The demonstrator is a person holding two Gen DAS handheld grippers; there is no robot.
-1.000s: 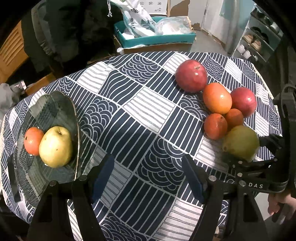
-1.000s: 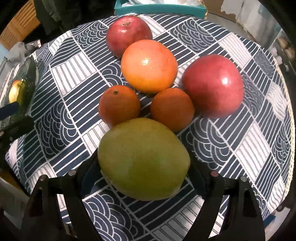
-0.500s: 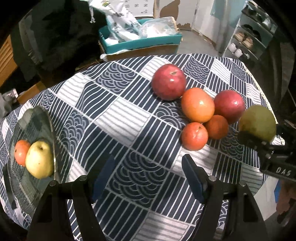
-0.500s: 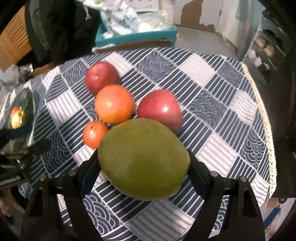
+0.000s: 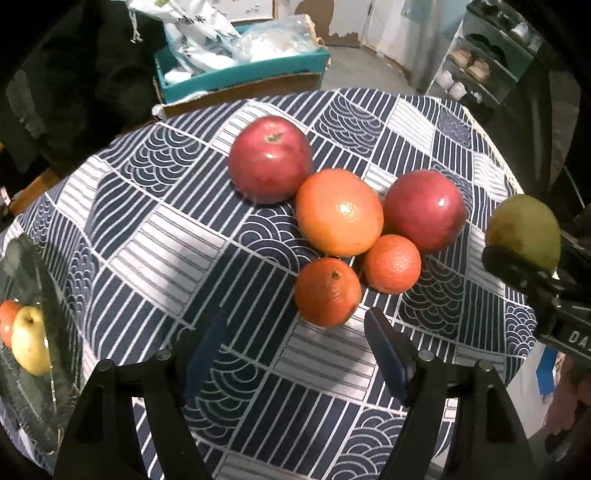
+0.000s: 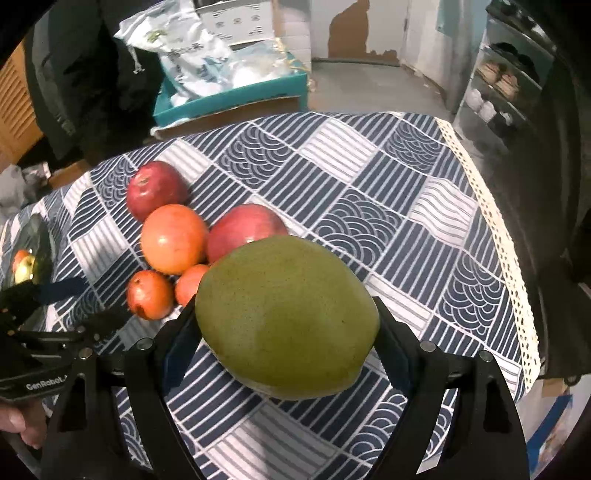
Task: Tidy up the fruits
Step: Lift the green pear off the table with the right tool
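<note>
The right gripper [image 6: 286,350] clamps a green mango [image 6: 287,316] above the tablecloth [image 6: 388,206], while the left gripper [image 5: 295,354] gapes empty just short of a small orange [image 5: 327,292].

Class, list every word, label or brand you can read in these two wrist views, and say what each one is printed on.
"GenRobot", cut off after it: white print on the black left gripper body, right wrist view.
"DA", cut off at the frame edge: white print on the black right gripper body, left wrist view.
Print on the white plastic bag in the teal box: too blurred to read.
Marks on the white carton behind: too small to read.
</note>
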